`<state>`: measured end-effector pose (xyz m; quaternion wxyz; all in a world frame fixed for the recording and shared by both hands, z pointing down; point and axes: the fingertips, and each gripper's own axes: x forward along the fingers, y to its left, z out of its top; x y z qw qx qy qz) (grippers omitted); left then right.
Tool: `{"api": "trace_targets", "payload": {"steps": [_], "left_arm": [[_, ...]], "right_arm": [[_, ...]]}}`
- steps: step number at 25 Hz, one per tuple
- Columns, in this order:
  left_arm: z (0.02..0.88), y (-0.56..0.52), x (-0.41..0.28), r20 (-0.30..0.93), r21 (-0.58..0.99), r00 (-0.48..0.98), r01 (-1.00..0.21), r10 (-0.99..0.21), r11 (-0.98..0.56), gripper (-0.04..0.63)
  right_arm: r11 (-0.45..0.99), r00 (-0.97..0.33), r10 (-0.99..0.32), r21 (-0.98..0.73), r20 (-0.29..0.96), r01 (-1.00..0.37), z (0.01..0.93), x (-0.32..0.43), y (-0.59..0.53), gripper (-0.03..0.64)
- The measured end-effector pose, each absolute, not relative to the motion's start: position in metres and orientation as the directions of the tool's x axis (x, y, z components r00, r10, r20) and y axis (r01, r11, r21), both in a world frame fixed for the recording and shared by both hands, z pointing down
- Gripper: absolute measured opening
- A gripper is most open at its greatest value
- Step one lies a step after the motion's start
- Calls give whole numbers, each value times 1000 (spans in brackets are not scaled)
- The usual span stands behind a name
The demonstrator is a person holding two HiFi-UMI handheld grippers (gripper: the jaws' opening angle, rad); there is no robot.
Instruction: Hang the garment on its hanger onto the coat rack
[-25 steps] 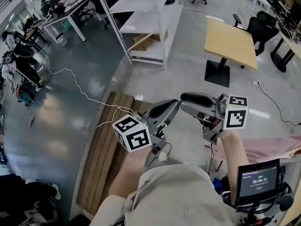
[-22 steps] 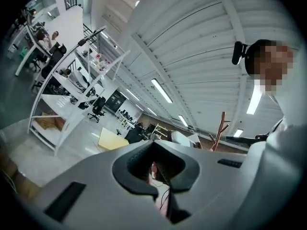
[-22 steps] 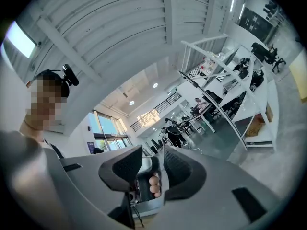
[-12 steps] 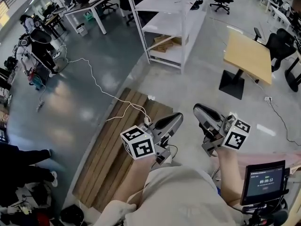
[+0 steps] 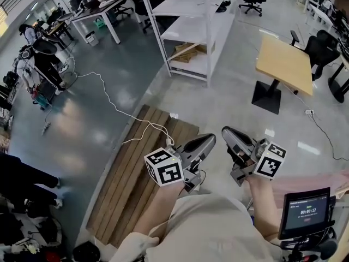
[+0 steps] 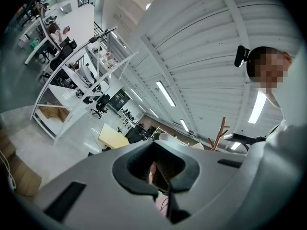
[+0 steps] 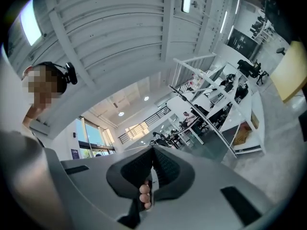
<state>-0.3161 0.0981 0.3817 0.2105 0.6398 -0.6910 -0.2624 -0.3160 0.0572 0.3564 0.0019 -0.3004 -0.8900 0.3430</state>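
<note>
Both grippers are held close to the person's chest in the head view, pointing forward over the floor. My left gripper [image 5: 210,140] is shut with nothing in it; in the left gripper view its pads [image 6: 165,174] meet. My right gripper [image 5: 226,131] has its jaws closing together on nothing, and its pads [image 7: 160,169] touch. A pink garment [image 5: 327,180] lies at the right edge, beside and below the right arm. A reddish-brown wooden coat rack [image 6: 219,132] stands far off in the left gripper view. I cannot see a hanger.
A slatted wooden platform [image 5: 131,179] lies on the floor to the left, crossed by a white cable [image 5: 117,107]. White shelving [image 5: 191,31] and a wooden table [image 5: 283,63] stand ahead. A small screen [image 5: 304,212] sits at lower right. People work at the far left [image 5: 42,59].
The right gripper swung from pointing left to pointing forward, and both grippers drew nearer the body. The head view turned, bringing the shelving and platform closer to centre.
</note>
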Motion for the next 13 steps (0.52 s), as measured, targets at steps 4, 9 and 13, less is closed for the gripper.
{"api": "trace_targets", "payload": {"steps": [4, 9, 13], "left_arm": [[384, 93, -315, -49, 636, -75, -771, -996, 27, 6], [390, 88, -311, -42, 641, -67, -767, -997, 25, 6], [391, 83, -310, -43, 646, -68, -763, -997, 24, 6]], "right_arm": [[577, -823, 529, -623, -208, 528, 360, -313, 52, 9], [571, -824, 527, -632, -207, 524, 365, -310, 50, 9], [553, -821, 528, -646, -217, 526, 365, -310, 49, 9]]}}
